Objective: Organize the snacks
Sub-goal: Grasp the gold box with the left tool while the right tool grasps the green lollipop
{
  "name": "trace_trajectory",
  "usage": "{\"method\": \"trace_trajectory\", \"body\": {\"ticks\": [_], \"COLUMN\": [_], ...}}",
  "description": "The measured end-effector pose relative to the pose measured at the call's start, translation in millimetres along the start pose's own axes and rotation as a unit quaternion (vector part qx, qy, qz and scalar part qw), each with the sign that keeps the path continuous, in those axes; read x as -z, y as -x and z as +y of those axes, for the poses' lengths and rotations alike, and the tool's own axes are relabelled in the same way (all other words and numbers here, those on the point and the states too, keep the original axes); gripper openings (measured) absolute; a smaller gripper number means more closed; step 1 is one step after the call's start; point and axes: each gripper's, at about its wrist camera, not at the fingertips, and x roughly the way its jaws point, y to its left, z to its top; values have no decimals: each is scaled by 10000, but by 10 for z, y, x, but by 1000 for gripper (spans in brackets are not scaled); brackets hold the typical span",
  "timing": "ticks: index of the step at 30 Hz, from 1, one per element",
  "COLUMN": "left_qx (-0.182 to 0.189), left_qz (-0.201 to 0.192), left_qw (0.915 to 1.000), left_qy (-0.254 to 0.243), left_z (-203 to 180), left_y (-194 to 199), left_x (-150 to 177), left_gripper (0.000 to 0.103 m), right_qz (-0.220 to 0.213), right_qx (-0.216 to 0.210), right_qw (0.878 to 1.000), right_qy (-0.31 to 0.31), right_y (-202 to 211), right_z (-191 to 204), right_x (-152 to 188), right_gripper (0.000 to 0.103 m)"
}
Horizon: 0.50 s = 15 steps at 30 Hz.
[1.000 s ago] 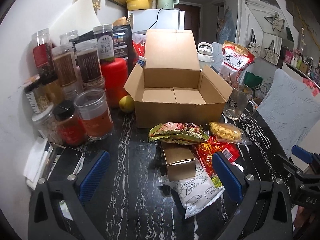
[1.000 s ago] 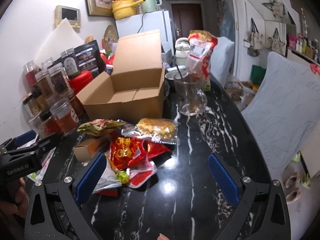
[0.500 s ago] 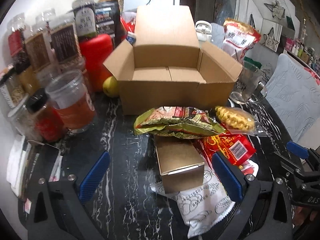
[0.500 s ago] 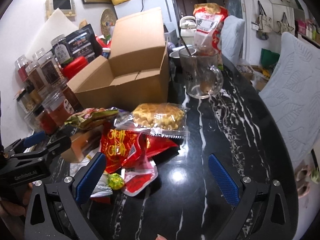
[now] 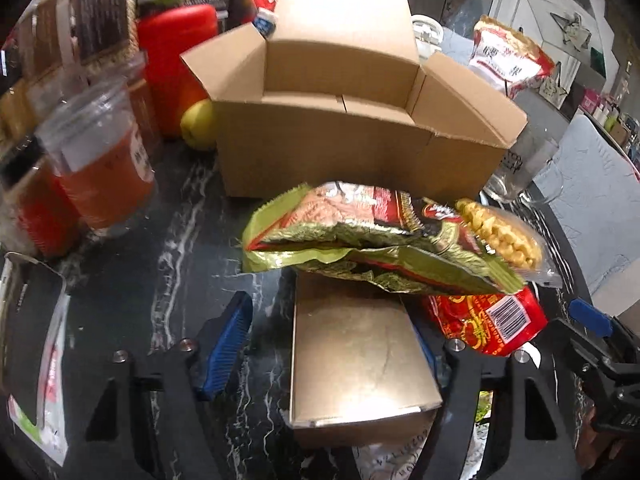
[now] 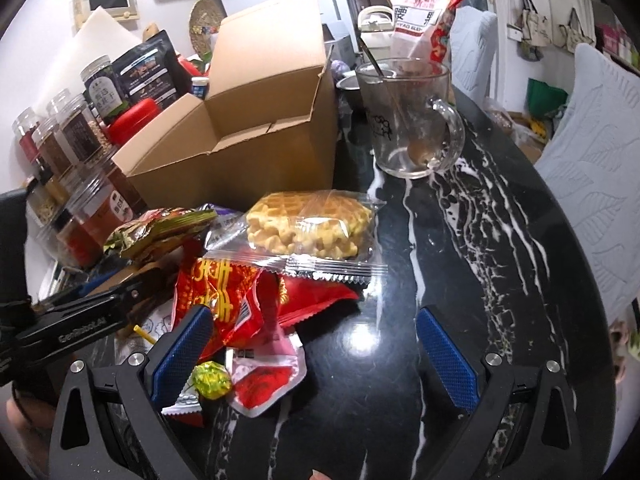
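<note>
We read the left gripper [image 5: 336, 348] astride the small brown carton [image 5: 358, 364], jaws just closing, left pad not yet on it | carton's long axis runs straight ahead | right gripper [image 6: 316, 354] wide apart, farther off beside the wrappers.

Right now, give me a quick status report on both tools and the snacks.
Left tool closing around small brown box, left pad not touching. Right tool open, empty. Green-gold packet overlaps box's far end. Cardboard box open.
</note>
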Motion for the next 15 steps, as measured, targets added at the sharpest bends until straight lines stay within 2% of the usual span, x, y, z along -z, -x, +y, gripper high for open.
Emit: {"method": "trace_trajectory", "body": {"ticks": [2,3,4,9,12,15], "left_qx": [154,269,294,523,329,307], "left_qz": [42,101,141,5,-207,-303], "left_qw": [9999,9996,9995,9985,9992,9991], "left_qy": [23,48,51,132,-19,-62], "left_z": [6,9,12,67,91,156], "left_y": [-54,-93,-118,-81,78,230], "left_x": [4,10,11,20,34,71], "left_gripper": [65,51,44,44,43,44], "right_qz": [15,21,29,78,98,78], "right_qx": [-4,-5,-9,-66,-66,-38], "right_qw": [10000,10000,10000,9999,9999,10000], "right_qy": [-11,-17,-31,-62,-26,44], "right_y": [-19,-31,-41,-82,-91,-75], "right_z": [-11,-12,-20,-38,-34,-9], "right_x": [-10,-17,-20,-13,2,21], "right_gripper": [103,103,103,103,103,103]}}
